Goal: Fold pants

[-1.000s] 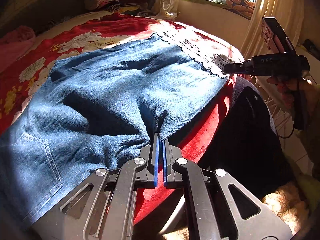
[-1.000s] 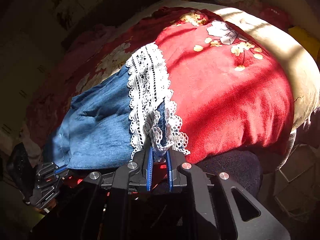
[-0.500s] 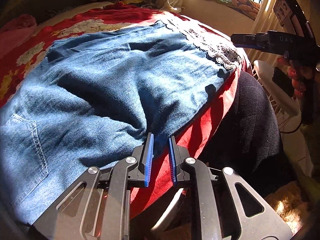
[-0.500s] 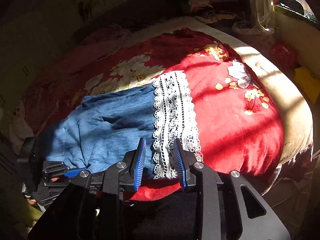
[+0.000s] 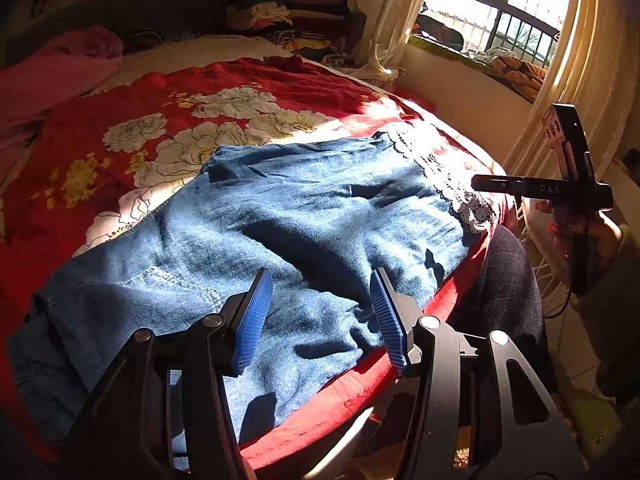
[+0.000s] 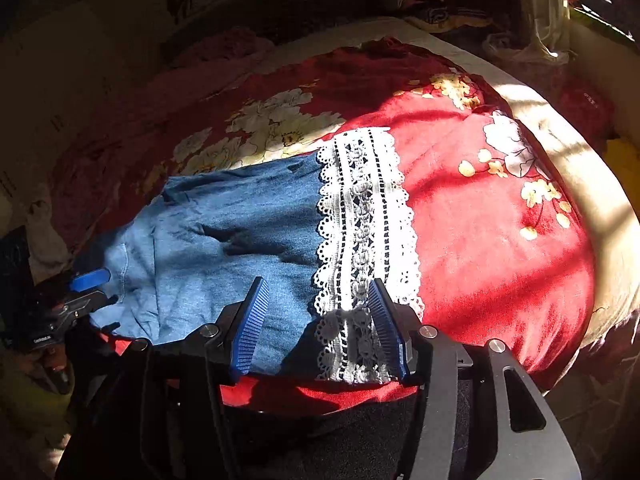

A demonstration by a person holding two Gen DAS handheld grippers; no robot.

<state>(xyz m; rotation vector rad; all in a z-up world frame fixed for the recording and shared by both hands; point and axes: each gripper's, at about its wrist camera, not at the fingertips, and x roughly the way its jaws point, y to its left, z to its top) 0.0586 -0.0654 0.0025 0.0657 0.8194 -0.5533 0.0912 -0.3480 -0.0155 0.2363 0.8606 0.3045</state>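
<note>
Both tools are seen with jaws apart and nothing gripped, having just been opening. Below the left tool (image 5: 318, 316) the blue denim pants with a white lace hem (image 5: 280, 240) are laid at the near edge of the bed under a red floral blanket (image 5: 120, 152). Their long axis is run along that edge. The lace hem (image 6: 364, 220) is found beneath the right tool (image 6: 320, 326); the pocket end is nearer the left.
</note>
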